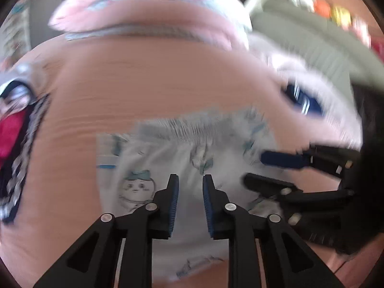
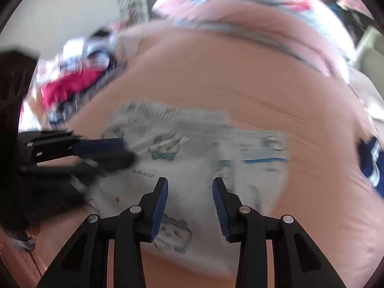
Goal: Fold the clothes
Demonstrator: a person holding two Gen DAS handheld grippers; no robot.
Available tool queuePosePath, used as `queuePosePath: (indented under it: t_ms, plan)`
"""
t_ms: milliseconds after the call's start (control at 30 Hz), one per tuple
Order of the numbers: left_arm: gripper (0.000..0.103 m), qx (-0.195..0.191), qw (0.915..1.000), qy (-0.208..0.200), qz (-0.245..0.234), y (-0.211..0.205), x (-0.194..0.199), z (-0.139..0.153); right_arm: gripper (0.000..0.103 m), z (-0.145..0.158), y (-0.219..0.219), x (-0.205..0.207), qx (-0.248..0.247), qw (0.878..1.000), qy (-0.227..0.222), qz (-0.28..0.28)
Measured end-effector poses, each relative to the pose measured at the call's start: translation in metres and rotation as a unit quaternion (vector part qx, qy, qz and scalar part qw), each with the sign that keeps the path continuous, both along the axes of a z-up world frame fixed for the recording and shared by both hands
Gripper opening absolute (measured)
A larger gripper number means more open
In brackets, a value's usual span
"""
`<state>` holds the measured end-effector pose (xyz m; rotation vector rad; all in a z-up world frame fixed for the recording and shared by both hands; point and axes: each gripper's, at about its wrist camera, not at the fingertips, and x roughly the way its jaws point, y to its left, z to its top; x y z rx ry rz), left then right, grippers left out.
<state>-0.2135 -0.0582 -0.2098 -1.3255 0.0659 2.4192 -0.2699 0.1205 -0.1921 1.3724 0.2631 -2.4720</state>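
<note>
A small white garment (image 1: 148,158) printed with cartoon figures lies flat on a peach bed sheet (image 1: 156,76). In the left wrist view my left gripper (image 1: 190,178) hovers over its middle, jaws a little apart with nothing between them. My right gripper (image 1: 254,169) comes in from the right over the garment's right edge. In the right wrist view the same white garment (image 2: 192,153) lies under my right gripper (image 2: 190,180), which is open and empty. The left gripper (image 2: 128,152) reaches in from the left above the cloth's left edge. Both views are motion-blurred.
A heap of clothes (image 2: 69,84) with red and black-and-white patterned pieces lies beside the sheet, also at the left wrist view's left edge (image 1: 12,129). A navy striped item (image 1: 302,98) lies right. A pink printed pillow or blanket (image 1: 144,12) is behind.
</note>
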Motion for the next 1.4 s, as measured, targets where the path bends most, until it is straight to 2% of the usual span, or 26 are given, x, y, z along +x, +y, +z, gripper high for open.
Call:
queuePosePath:
  t_ms: [33,100,200,233,333,367,433,533,600,667,700,733,767,800,833,900,933,1033,1067,1133,1167,1233,1333,1367,1400]
  plan:
    - [0.018,-0.010,0.9999,-0.008,-0.006,-0.005,-0.003,-0.006,0.036,-0.009,-0.003,-0.006,0.017,1.000,-0.009,0.004]
    - [0.019,-0.008,0.9999,-0.013,-0.004,-0.025,-0.006,-0.010,0.035,-0.011,0.014,-0.006,0.016,1.000,-0.015,-0.002]
    - [0.021,-0.043,0.9982,-0.008,0.041,-0.056,-0.008,-0.003,0.020,-0.009,0.039,-0.004,0.024,0.999,-0.019,-0.016]
    - [0.026,-0.049,0.9970,-0.006,0.060,-0.065,-0.009,0.000,0.024,-0.007,0.046,-0.002,0.031,0.999,-0.016,-0.025]
    - [0.026,-0.001,0.9980,0.010,0.062,-0.071,-0.010,0.012,0.026,0.009,0.057,0.000,0.037,0.998,0.014,-0.054]
    - [0.026,0.018,0.9984,0.019,0.050,-0.065,-0.009,0.017,0.026,0.016,0.056,-0.002,0.006,0.998,0.016,-0.056]
    - [0.026,0.036,0.9988,0.026,0.022,-0.045,-0.013,0.019,0.026,0.023,0.044,-0.010,-0.020,0.998,0.018,-0.049]
    - [0.026,0.025,0.9996,0.012,-0.005,-0.009,-0.031,0.007,0.026,0.017,0.012,-0.020,-0.022,1.000,0.007,-0.006]
    - [0.026,-0.003,0.9999,-0.001,-0.010,-0.005,-0.041,-0.006,0.026,0.001,-0.004,-0.027,0.008,1.000,-0.013,0.025]
    - [0.027,0.003,0.9999,-0.008,-0.010,-0.020,-0.047,-0.006,0.021,-0.012,0.000,-0.031,0.056,0.998,-0.010,0.035]
    - [0.027,-0.002,1.0000,-0.006,-0.003,-0.028,-0.049,-0.004,0.018,-0.012,0.011,-0.035,0.058,0.998,-0.010,0.037]
    - [0.027,-0.019,0.9996,0.008,0.019,-0.038,-0.049,0.002,0.016,-0.008,0.025,-0.037,0.045,0.998,-0.015,0.034]
    - [0.027,-0.029,0.9981,0.025,0.048,-0.052,-0.049,0.010,0.016,-0.002,0.034,-0.035,0.051,0.999,-0.004,0.015]
    - [0.027,-0.017,0.9970,0.032,0.069,-0.065,-0.049,0.016,0.025,0.004,0.042,-0.034,0.057,0.998,0.007,-0.003]
    - [0.027,0.010,0.9967,0.029,0.075,-0.073,-0.048,0.020,0.029,0.009,0.050,-0.033,0.060,0.998,0.017,-0.021]
    - [0.027,0.054,0.9957,0.025,0.071,-0.075,-0.044,0.026,0.029,0.022,0.054,-0.026,0.001,0.999,0.016,-0.030]
    - [0.027,0.054,0.9964,0.028,0.058,-0.065,-0.041,0.026,0.029,0.026,0.049,-0.024,-0.017,0.999,0.017,-0.028]
    - [0.027,0.052,0.9983,0.024,0.013,-0.048,-0.025,0.020,0.029,0.024,0.018,-0.010,-0.038,0.999,0.009,0.001]
    - [0.027,0.038,0.9991,0.018,0.004,-0.042,-0.019,0.016,0.029,0.020,0.007,-0.003,-0.044,0.999,0.001,0.016]
    - [0.027,-0.016,0.9999,0.003,-0.003,-0.030,-0.018,0.000,0.029,0.005,0.006,0.005,-0.019,1.000,-0.011,0.022]
    - [0.029,-0.032,0.9995,-0.002,0.003,-0.031,-0.018,-0.005,0.029,-0.003,0.006,0.010,-0.007,1.000,-0.017,0.026]
    - [0.032,-0.039,0.9987,-0.007,0.032,-0.048,-0.018,-0.008,0.029,-0.018,0.006,0.018,0.016,0.999,-0.028,0.031]
    - [0.032,-0.056,0.9924,-0.002,0.110,-0.076,-0.016,0.002,0.028,-0.008,0.044,0.021,-0.032,0.999,-0.036,-0.013]
    - [0.032,-0.046,0.9911,0.001,0.125,-0.083,-0.014,0.007,0.029,-0.001,0.053,0.026,-0.040,0.998,-0.030,-0.028]
    - [0.032,-0.019,0.9914,0.001,0.130,-0.088,-0.011,0.012,0.031,0.006,0.054,0.032,-0.036,0.999,-0.018,-0.037]
